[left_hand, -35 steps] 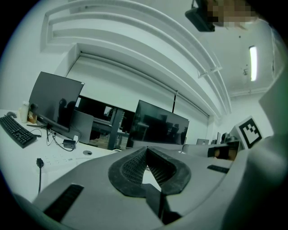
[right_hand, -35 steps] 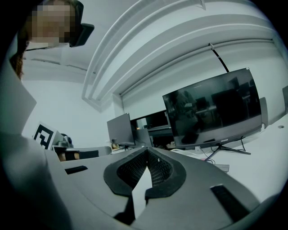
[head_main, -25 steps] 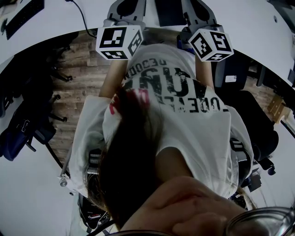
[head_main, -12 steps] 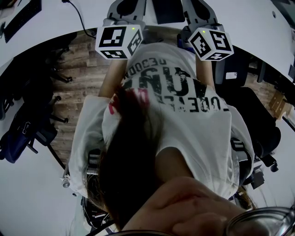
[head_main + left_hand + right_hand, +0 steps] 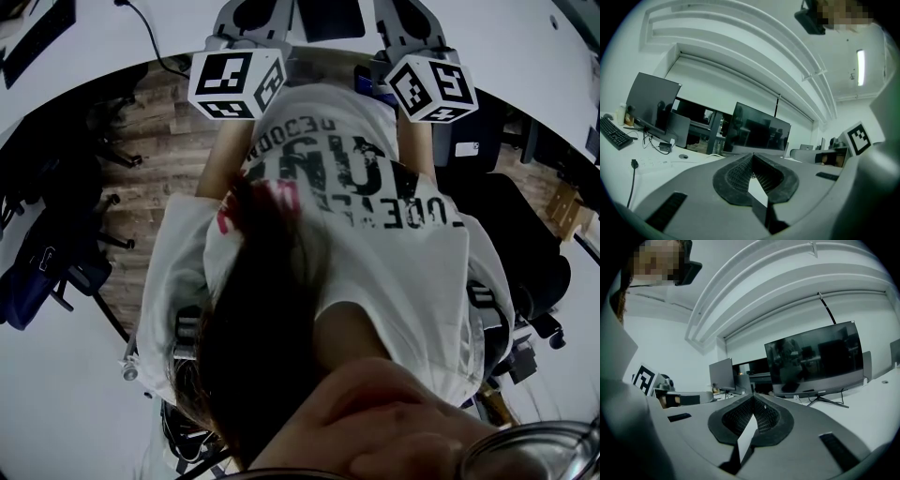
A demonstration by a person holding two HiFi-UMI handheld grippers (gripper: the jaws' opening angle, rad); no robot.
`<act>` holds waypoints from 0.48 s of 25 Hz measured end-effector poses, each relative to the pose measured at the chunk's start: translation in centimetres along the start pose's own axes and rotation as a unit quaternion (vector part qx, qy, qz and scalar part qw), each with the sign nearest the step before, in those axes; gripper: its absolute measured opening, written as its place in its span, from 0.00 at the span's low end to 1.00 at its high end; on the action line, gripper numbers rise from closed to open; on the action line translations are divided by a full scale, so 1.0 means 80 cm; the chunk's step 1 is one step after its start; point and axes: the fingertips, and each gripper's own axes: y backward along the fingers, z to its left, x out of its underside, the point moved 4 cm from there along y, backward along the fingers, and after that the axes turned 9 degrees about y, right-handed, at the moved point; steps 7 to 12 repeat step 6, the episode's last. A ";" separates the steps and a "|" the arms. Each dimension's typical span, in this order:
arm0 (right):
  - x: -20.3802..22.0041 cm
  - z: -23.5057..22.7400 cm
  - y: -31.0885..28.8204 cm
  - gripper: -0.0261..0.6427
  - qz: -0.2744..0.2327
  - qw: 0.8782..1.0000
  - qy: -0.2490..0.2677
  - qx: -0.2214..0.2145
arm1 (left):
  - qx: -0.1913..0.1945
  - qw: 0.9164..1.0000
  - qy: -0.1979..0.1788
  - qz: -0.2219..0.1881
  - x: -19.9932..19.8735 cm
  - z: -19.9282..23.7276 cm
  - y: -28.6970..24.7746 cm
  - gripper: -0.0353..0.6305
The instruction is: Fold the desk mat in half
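In the head view I look down on a person in a white printed shirt, who hides most of the desk. My left gripper and right gripper reach level over the white desk, marker cubes toward me. A dark flat shape lies between them at the top edge; I cannot tell whether it is the desk mat. In the left gripper view the left gripper has its jaws shut tip to tip. The right gripper looks the same. Only a pale sliver shows behind each pair of pads.
Large dark monitors stand across the desk ahead. A keyboard and a cable lie at the left. Black office chairs stand on the wooden floor either side of the person.
Both grippers have edged a little forward over the desk, toward the top of the head view. Their jaws have stayed shut.
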 end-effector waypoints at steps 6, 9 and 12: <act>-0.003 -0.039 0.022 0.04 0.001 1.000 -0.007 -0.001 | -0.002 1.000 -0.009 0.014 0.009 -0.029 -0.011 0.06; -0.003 -0.039 0.022 0.04 0.001 1.000 -0.007 -0.001 | -0.002 1.000 -0.009 0.014 0.009 -0.029 -0.011 0.06; -0.003 -0.039 0.022 0.04 0.001 1.000 -0.007 -0.001 | -0.002 1.000 -0.009 0.014 0.009 -0.029 -0.011 0.06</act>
